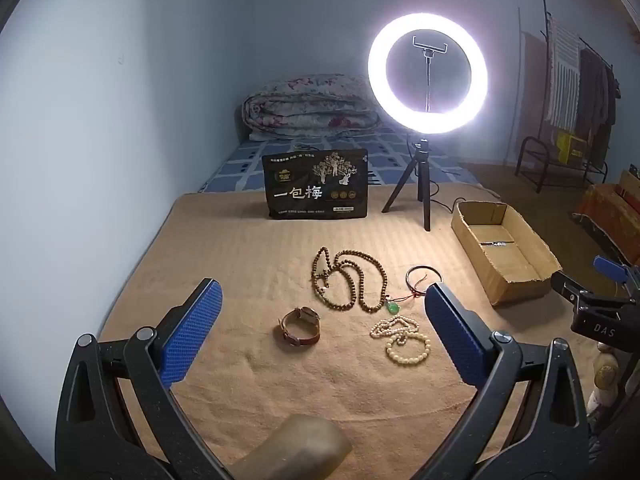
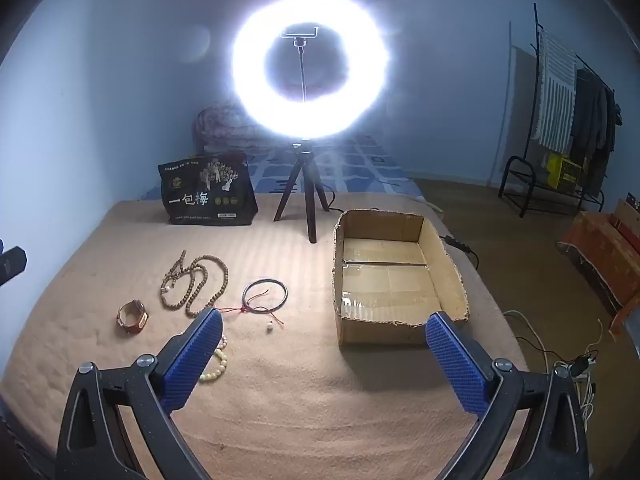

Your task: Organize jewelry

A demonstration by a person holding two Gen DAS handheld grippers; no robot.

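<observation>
Surface: ribbed tan blanket (image 1: 280, 380) over bed, blue walls | Around: glaring ring light on black tripod (image 2: 308, 76), black snack bag (image 1: 316, 184), open cardboard box (image 2: 448, 264) right | Jewelry: brown wooden bead strand (image 1: 348, 280), leather-strap watch (image 1: 300, 326), cream bead bracelets (image 1: 404, 340), thin dark bangle (image 2: 265, 295), perhaps metal, clustered mid-blanket | left gripper (image 1: 320, 332) and right gripper (image 2: 324, 344) spread wide, empty

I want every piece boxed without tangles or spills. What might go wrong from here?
1. The long wooden bead necklace lies looped against the red cord of the green pendant; lifting one may drag the other.
2. The ring light tripod stands beside the cardboard box; a swing could topple it.
</observation>
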